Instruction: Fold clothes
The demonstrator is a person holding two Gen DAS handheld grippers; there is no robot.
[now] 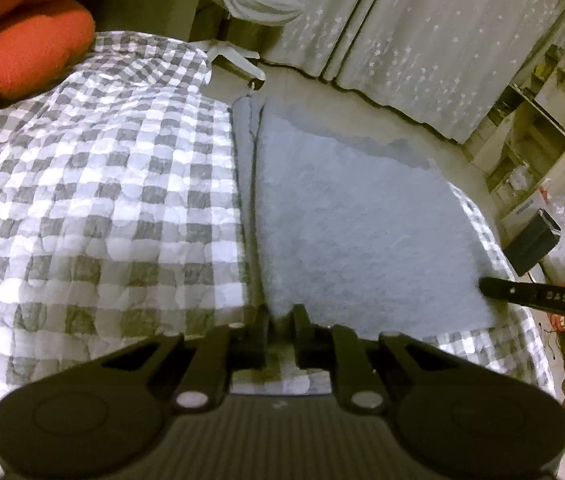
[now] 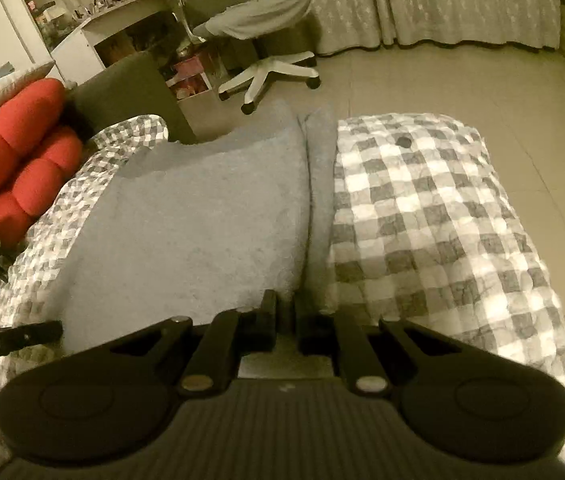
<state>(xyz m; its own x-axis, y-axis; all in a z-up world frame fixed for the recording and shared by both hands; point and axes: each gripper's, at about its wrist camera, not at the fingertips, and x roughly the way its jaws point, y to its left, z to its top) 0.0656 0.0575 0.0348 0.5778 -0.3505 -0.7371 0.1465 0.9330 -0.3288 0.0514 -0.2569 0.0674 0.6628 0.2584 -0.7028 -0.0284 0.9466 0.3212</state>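
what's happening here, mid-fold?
A person holds a gripper in each hand over a bed with a checked quilt. A blue-grey fleece garment lies flat on it. The left gripper and right gripper each pinch a near corner of it, fingers nearly closed on the fabric, one at each end of the near edge.

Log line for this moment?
left gripper: shut on towel | right gripper: shut on towel | towel: on checked bedspread
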